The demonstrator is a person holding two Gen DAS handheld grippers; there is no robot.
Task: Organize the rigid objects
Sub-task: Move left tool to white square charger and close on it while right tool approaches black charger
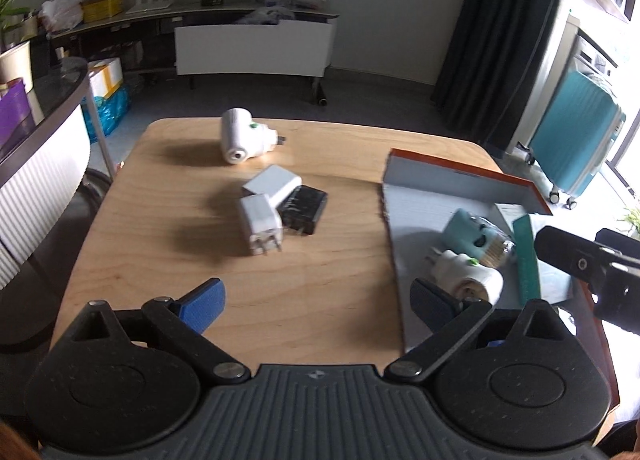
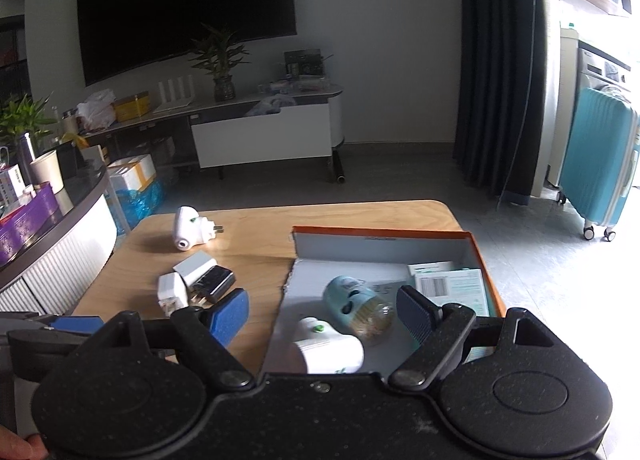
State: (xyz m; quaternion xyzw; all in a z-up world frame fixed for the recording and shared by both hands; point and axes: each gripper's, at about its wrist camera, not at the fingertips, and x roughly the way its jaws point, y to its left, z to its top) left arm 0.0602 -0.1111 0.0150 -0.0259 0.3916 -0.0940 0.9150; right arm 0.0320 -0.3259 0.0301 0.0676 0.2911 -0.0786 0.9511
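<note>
On the wooden table point(image 1: 168, 260) lie a white plug-in device point(image 1: 244, 139), two white chargers point(image 1: 272, 183) point(image 1: 260, 223) and a black charger point(image 1: 304, 205), bunched together. An orange-edged grey box point(image 1: 420, 199) at the right holds a teal plug-in bottle point(image 1: 476, 236), another white plug-in device point(image 1: 468, 276) and green cartons point(image 1: 528, 256). My left gripper point(image 1: 316, 300) is open and empty above the table's near edge. My right gripper point(image 2: 324, 310) is open and empty, hovering over the box point(image 2: 384, 234) above the white device point(image 2: 328, 344) and teal bottle point(image 2: 352, 306).
The loose chargers point(image 2: 196, 280) and white device point(image 2: 188, 232) lie left of the box. A curved counter point(image 1: 44, 147) stands left of the table. A TV cabinet point(image 1: 256, 43) is beyond, and a teal suitcase point(image 1: 572, 139) stands at the right.
</note>
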